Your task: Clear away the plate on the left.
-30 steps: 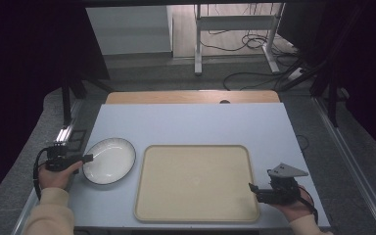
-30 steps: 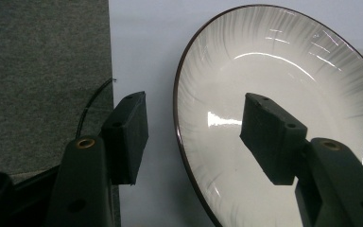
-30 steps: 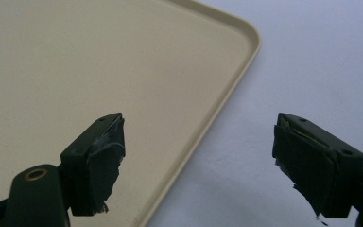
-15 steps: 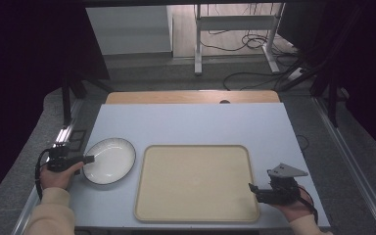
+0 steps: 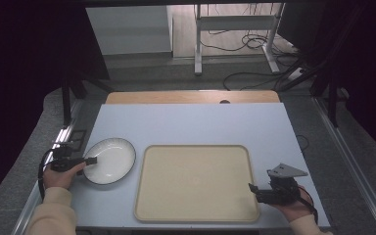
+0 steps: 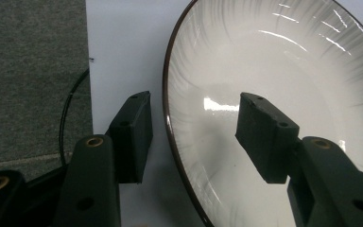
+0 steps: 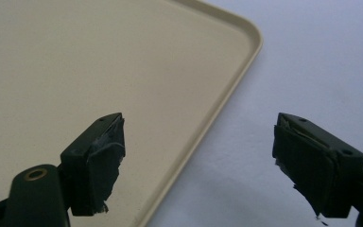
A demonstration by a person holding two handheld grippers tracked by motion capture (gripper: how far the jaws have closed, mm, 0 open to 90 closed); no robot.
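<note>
- On the left side of the counter [image 5: 191, 122] sits my white plate [image 5: 108, 160], just beside the beige tray [image 5: 196, 183].
- My left claw [image 6: 194, 127] straddles the plate's dark rim: one jaw is outside over the counter, the other over the plate's inside. The jaws have just been closing, yet I see gaps on both sides of the rim, so nothing is clamped.
- From the high view, the left claw [image 5: 91, 160] reaches the plate's near-left edge.
- My right claw [image 7: 198, 156] hangs wide apart, gripping nothing, with the tray's corner edge between its jaws.
- From above, the right claw [image 5: 251, 189] sits at the tray's near-right corner.
</note>
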